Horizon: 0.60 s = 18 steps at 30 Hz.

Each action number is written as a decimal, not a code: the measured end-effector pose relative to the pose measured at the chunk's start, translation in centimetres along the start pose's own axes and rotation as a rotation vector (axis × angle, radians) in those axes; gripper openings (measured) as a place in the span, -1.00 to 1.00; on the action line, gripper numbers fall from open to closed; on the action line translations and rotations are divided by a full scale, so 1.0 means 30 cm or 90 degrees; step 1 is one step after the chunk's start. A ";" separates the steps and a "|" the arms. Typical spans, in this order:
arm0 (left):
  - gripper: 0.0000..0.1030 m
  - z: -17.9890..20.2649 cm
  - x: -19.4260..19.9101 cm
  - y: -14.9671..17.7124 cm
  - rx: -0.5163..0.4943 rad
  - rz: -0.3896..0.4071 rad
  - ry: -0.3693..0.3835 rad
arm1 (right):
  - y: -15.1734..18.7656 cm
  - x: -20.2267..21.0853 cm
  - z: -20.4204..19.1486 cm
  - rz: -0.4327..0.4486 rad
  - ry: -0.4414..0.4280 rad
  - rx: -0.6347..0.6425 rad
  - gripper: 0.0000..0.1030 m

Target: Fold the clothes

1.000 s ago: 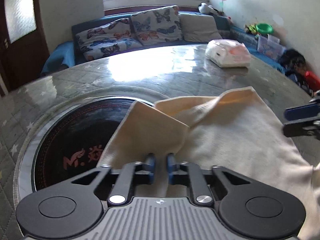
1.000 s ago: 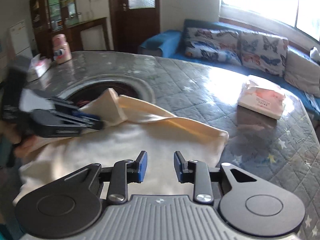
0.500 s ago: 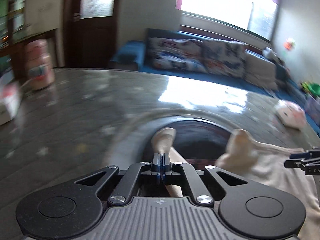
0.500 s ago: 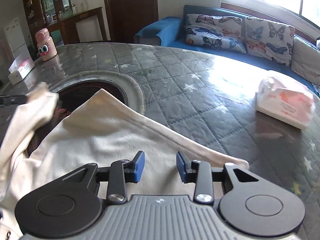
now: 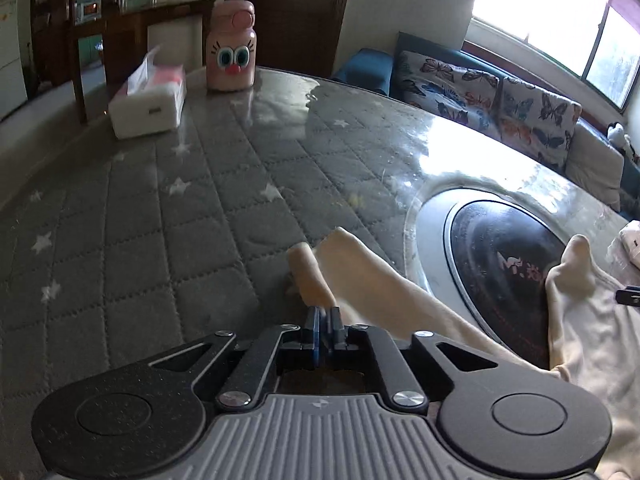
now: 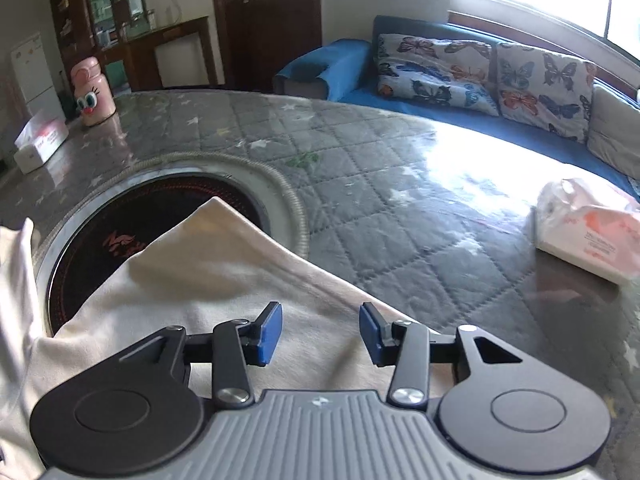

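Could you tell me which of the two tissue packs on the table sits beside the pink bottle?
The boxed tissue pack, with a sheet poking up, stands beside the pink bottle. The soft plastic-wrapped pack lies apart, toward the sofa.

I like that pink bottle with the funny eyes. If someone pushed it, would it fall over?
Probably not from a gentle push. The pink bottle stands upright on a wide flat base, so it looks steady. The glossy table might let it slide instead. A shove near its narrower cap would likely tip it. How full it is cannot be seen.
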<state>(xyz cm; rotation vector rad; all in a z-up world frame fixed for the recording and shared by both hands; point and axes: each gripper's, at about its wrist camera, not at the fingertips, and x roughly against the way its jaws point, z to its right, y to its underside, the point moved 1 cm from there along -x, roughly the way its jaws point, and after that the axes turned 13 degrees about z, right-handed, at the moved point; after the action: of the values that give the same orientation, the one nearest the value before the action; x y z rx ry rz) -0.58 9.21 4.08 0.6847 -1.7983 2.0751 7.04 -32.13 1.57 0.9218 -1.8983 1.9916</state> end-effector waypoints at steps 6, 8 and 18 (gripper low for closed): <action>-0.48 0.140 0.015 -0.072 -0.031 0.044 0.069 | 0.015 0.077 0.067 0.006 0.038 -0.014 -0.15; -0.48 0.251 -0.005 -0.084 -0.055 0.043 0.135 | 0.024 0.090 0.087 0.004 0.048 -0.020 -0.15; -0.48 0.796 -0.218 -0.043 -0.184 0.007 0.312 | 0.083 0.137 0.133 0.002 0.053 -0.041 -0.15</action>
<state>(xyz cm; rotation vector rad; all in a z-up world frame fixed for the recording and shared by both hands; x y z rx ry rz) 9.19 -13.57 3.94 0.0760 -1.7505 1.7364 3.53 -37.29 1.80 0.8071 -1.9076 1.9266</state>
